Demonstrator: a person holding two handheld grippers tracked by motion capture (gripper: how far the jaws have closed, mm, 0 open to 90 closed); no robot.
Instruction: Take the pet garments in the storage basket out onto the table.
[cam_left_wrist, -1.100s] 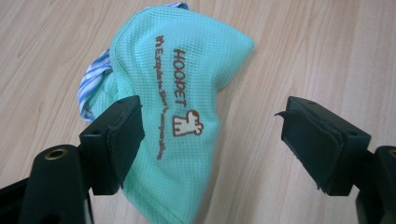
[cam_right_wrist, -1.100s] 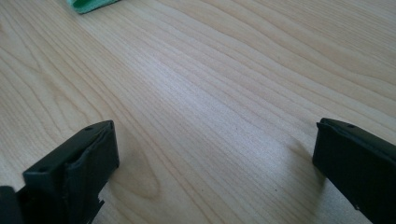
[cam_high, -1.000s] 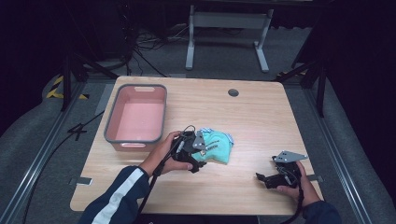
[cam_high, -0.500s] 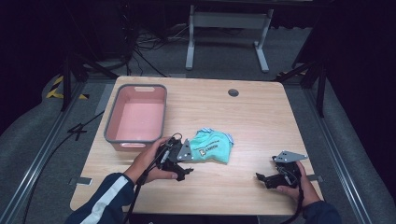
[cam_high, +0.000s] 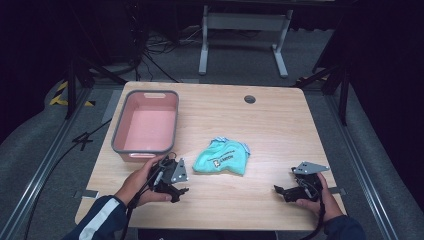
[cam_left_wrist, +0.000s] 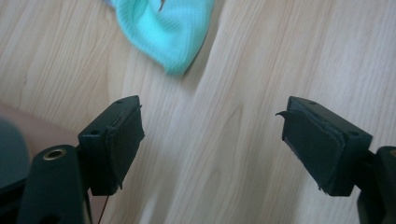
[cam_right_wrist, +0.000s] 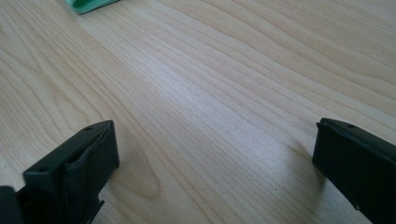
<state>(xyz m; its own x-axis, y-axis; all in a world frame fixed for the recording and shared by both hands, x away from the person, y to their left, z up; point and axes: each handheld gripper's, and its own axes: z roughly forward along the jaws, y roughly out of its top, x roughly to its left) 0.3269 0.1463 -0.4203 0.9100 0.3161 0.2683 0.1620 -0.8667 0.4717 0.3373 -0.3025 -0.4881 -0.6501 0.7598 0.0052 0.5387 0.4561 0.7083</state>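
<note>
A turquoise cloth (cam_high: 222, 158) with a small printed label lies crumpled near the middle of the wooden table (cam_high: 280, 125). My left gripper (cam_high: 179, 192) rests low on the table just left of the cloth, a little apart from it. In the left gripper view its jaws (cam_left_wrist: 210, 126) stand open over bare wood, with the cloth's edge (cam_left_wrist: 163, 32) ahead of them. My right gripper (cam_high: 279, 191) sits near the front right of the table, pointing left. Its jaws (cam_right_wrist: 215, 149) are open with nothing between them, and a cloth corner (cam_right_wrist: 88, 4) lies far ahead.
A pink bin (cam_high: 146, 127) with a grey rim stands at the table's left, just behind my left hand. A round cable hole (cam_high: 250, 99) sits near the far edge. Dark floor, cables and a metal frame lie beyond the table.
My left gripper has drawn back from the cloth toward the front left of the table, and the cloth now lies uncovered. The right gripper has stayed where it was.
</note>
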